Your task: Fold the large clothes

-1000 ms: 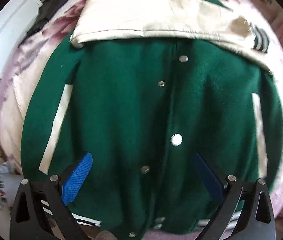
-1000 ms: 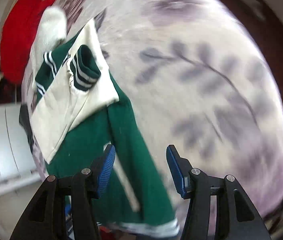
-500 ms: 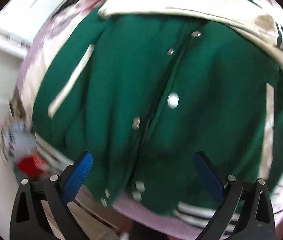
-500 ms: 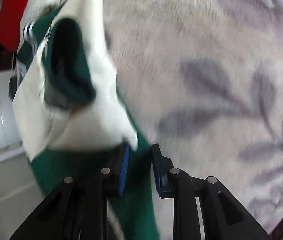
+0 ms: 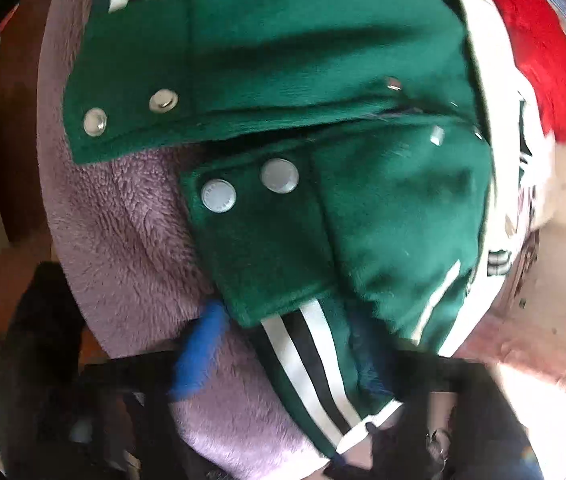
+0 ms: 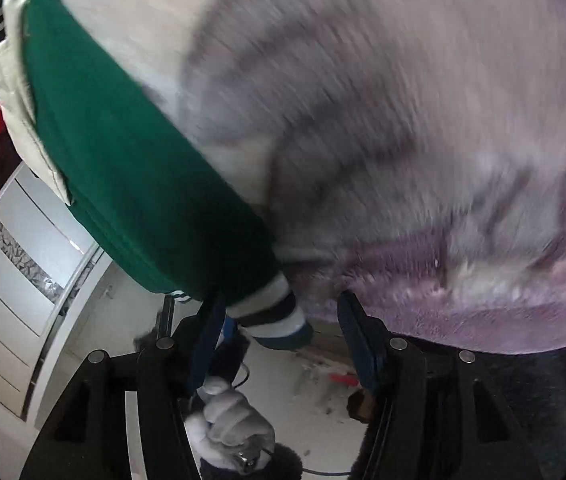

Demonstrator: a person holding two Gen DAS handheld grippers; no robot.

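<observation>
A green varsity jacket (image 5: 323,60) with silver snaps lies on a lilac fleece blanket (image 5: 123,240). The front panels gape apart at the bottom. Its striped hem band (image 5: 307,360) runs between the fingers of my left gripper (image 5: 283,356), whose jaws are closing. The right pad (image 5: 367,364) touches the hem, while the left pad (image 5: 199,348) stands off it over the blanket. My right gripper (image 6: 283,344) is at the jacket's other hem corner (image 6: 275,316). Its jaws are opening, and the striped corner rests by the left finger (image 6: 211,340), loose.
A red item (image 5: 535,60) lies beyond the jacket's cream sleeve (image 6: 23,120). The bed's edge falls off just below the right gripper to a pale floor (image 6: 315,384) with bits on it. White panelled doors (image 6: 15,272) stand to the left. A gloved hand (image 6: 235,416) shows below.
My left gripper rolled and dropped from above the jacket to its hem, and the jaws narrowed around the striped band. My right gripper sank from the cream sleeve to the hem corner and spread wider.
</observation>
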